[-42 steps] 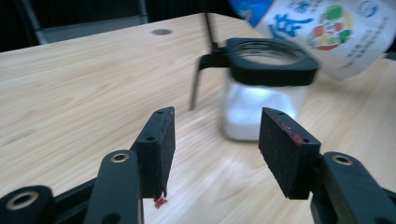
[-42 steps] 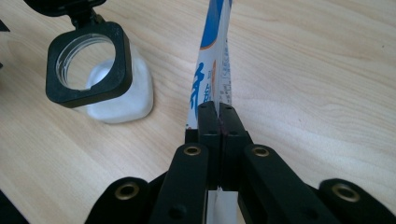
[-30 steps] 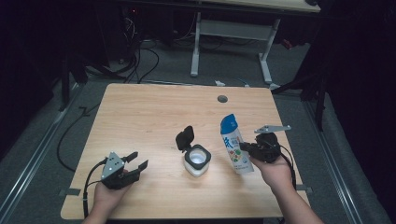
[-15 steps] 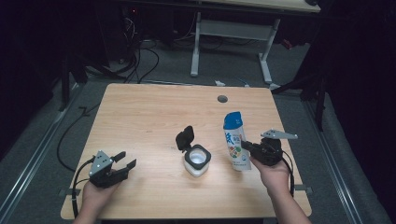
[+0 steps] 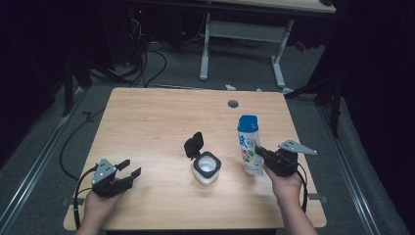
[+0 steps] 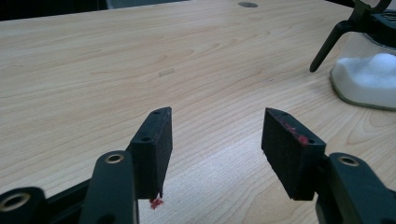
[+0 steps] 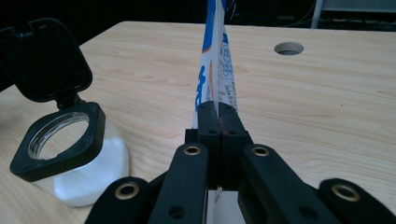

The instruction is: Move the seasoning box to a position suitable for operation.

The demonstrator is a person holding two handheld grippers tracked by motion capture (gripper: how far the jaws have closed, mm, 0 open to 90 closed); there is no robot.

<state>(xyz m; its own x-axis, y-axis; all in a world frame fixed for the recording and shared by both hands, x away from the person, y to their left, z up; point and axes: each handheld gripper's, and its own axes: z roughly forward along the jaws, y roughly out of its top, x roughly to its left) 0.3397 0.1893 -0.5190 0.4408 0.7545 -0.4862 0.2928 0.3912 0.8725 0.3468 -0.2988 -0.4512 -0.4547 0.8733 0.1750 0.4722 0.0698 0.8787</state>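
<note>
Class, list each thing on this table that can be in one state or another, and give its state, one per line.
Jar: upright, open, white powder inside.
Jar lid: flipped up, hinged at the jar's rim.
Packet: upright, pinched along its edge.
Right claw: shut on the packet.
Left claw: open, nothing between its jaws, over bare table.
</note>
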